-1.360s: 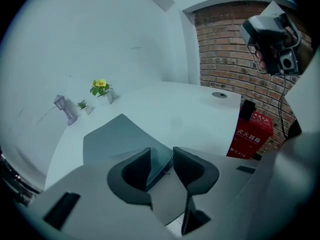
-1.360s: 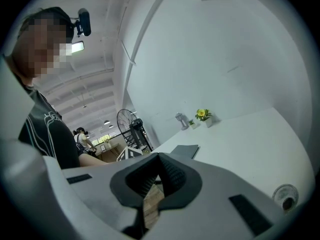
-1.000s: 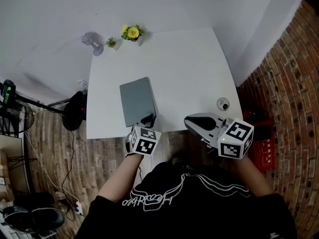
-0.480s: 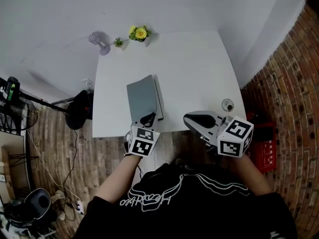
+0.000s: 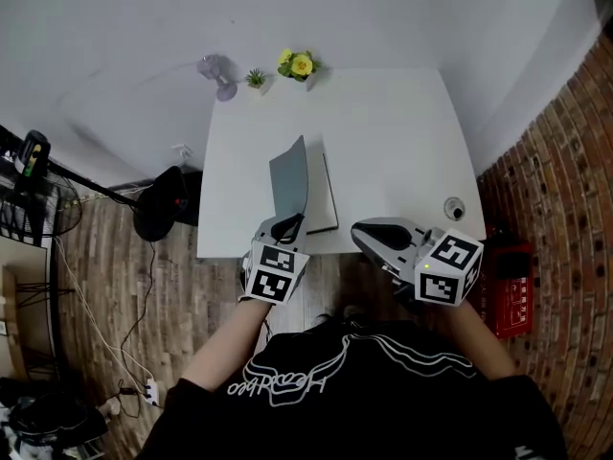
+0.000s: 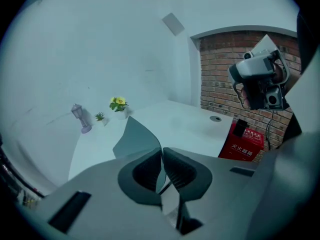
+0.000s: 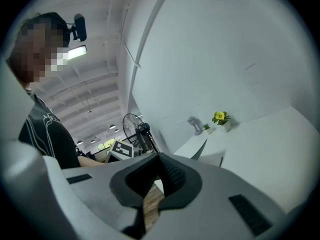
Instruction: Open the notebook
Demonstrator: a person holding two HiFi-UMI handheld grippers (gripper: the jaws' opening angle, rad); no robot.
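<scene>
The left tool (image 5: pixel 287 226) reaches out from the person's bare left forearm (image 5: pixel 225 338) over the near edge of the table (image 5: pixel 383 132). It angles downward and away from the body, with its marker cube on the near side. Its jaws are pressed together on the near corner of the grey cover (image 5: pixel 289 175) of the notebook (image 5: pixel 324 195); in the left gripper view the thin cover runs up between the two pads.

The notebook lies on the near left part of the table, just beside the near edge. Its cover is lifted off the white page and stands steeply, leaning left, hinged along the notebook's left side.

The right tool (image 5: pixel 358 234) hangs to the right of the notebook at the near table edge, well apart from it. It lies close to level and points left across the person's front. Its jaws are together at the tips with nothing between them.

A yellow flower pot (image 5: pixel 300 63) stands at the far edge.
</scene>
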